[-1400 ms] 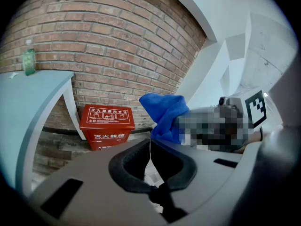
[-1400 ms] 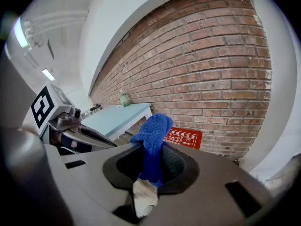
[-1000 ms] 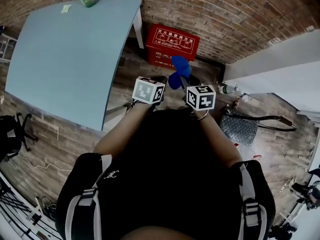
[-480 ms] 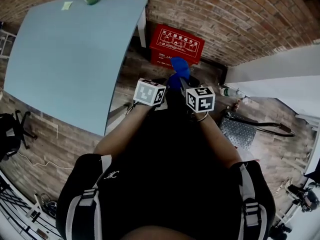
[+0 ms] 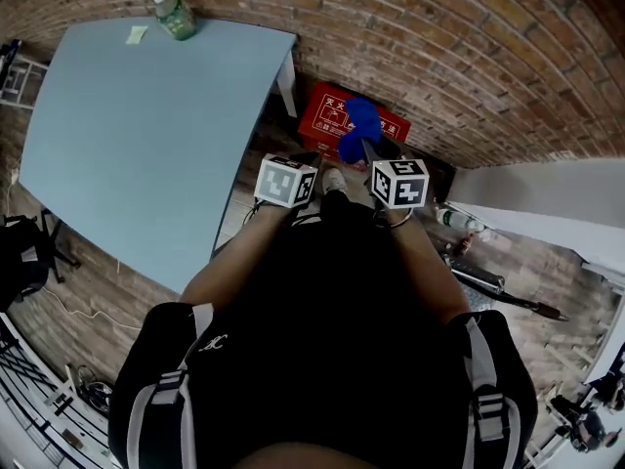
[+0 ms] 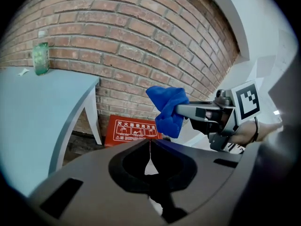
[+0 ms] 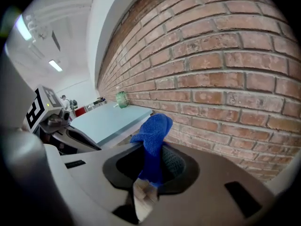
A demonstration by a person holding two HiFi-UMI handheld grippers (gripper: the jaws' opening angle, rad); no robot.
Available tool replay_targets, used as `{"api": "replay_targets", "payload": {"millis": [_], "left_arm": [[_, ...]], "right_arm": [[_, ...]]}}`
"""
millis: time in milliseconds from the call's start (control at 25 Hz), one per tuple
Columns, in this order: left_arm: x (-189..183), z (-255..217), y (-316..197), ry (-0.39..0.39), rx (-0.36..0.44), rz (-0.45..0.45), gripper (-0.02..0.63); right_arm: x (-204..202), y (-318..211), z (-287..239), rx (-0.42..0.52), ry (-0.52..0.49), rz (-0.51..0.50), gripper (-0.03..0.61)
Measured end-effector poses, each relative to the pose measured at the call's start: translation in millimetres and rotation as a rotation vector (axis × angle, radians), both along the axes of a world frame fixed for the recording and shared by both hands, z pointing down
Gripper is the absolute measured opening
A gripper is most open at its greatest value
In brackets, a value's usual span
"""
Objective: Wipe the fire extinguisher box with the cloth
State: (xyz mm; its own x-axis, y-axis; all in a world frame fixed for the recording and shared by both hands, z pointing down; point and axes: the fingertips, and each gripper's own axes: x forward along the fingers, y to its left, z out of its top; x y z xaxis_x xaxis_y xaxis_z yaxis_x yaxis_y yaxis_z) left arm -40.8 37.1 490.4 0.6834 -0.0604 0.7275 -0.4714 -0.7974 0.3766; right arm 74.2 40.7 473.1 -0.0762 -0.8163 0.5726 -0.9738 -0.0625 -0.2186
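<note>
Brickwork [image 5: 469, 47] runs along the far side of the room, meeting a white wall [image 5: 547, 193] on the right. The floor [image 5: 88, 291] is wood plank. A pale blue desk [image 5: 127, 135] stands against the bricks, bare over most of its top. A green bottle [image 5: 176, 18] sits at the desk's far edge, with a small paper note [image 5: 136, 34] just beside it on that edge.

The red fire extinguisher box [image 5: 322, 125] rests on the floor at the foot of the brick wall, just past the desk's far right corner and its white leg [image 5: 289, 81].

The right gripper [image 7: 153, 149] has its jaws pinched on a blue cloth [image 7: 153, 133], which sticks up bunched from between them. The cloth is held in the air above the box and does not touch it. The left gripper [image 6: 149, 147] has its jaws pressed together with nothing between them, and is held level beside the right one.
</note>
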Motion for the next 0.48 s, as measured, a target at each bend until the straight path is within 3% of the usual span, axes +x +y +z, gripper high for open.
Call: {"api": "replay_targets", "payload": {"millis": [240, 480], "left_arm": [[32.9, 6.7, -43.8, -0.036, -0.035, -0.088, 0.011], [30.9, 20.1, -80.4, -0.055, -0.099, -0.263, 0.011]], "right_arm": [[31.1, -52.8, 31.1, -0.083, 0.047, -0.176, 0.083], [44.9, -81.7, 85.3, -0.209, 0.028, -0.341, 0.083]]}}
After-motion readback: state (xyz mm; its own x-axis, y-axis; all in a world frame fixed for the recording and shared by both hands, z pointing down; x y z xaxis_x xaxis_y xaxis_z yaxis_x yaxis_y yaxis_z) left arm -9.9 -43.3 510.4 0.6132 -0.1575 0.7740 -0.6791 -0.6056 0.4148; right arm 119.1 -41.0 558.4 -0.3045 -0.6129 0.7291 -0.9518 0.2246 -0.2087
